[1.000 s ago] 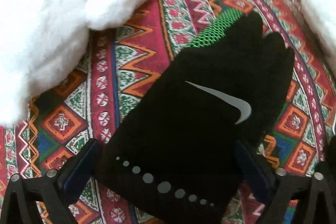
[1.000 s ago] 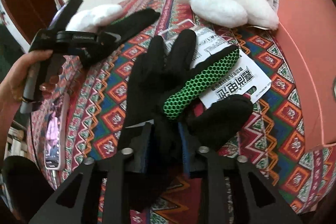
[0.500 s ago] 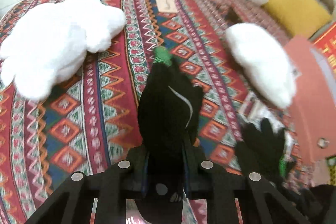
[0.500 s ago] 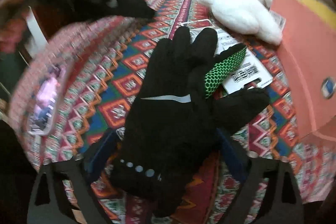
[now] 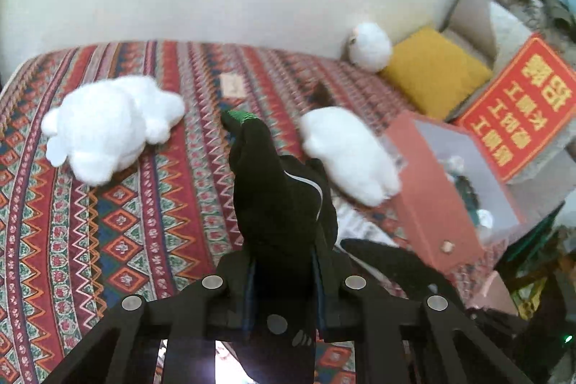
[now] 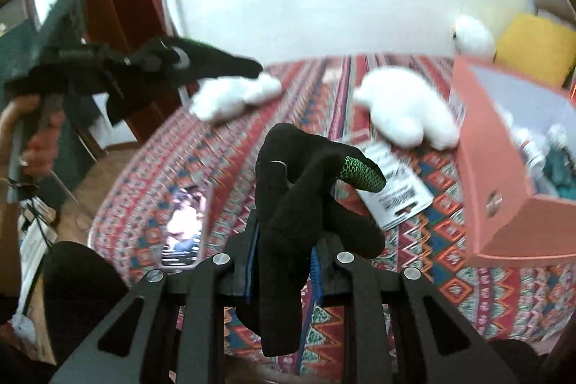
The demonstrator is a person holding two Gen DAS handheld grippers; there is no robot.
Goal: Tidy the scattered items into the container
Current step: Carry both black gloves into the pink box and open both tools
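My left gripper is shut on a black glove with a green fingertip, held up above the patterned bed. My right gripper is shut on the matching black glove, its green mesh finger drooping right. In the right wrist view, the left gripper and its glove hang high at the left, held by a hand. The open pink box stands at the right edge of the bed, also in the right wrist view as the pink box.
Two white plush toys lie on the patterned bedspread. A printed card and a phone lie on the bed. A small white plush, a yellow cushion and a red carton sit behind the box.
Both gloves left the bed. The left gripper shut on its glove and rose high. The right gripper, open half a second ago, has shut on its glove and lifted it.
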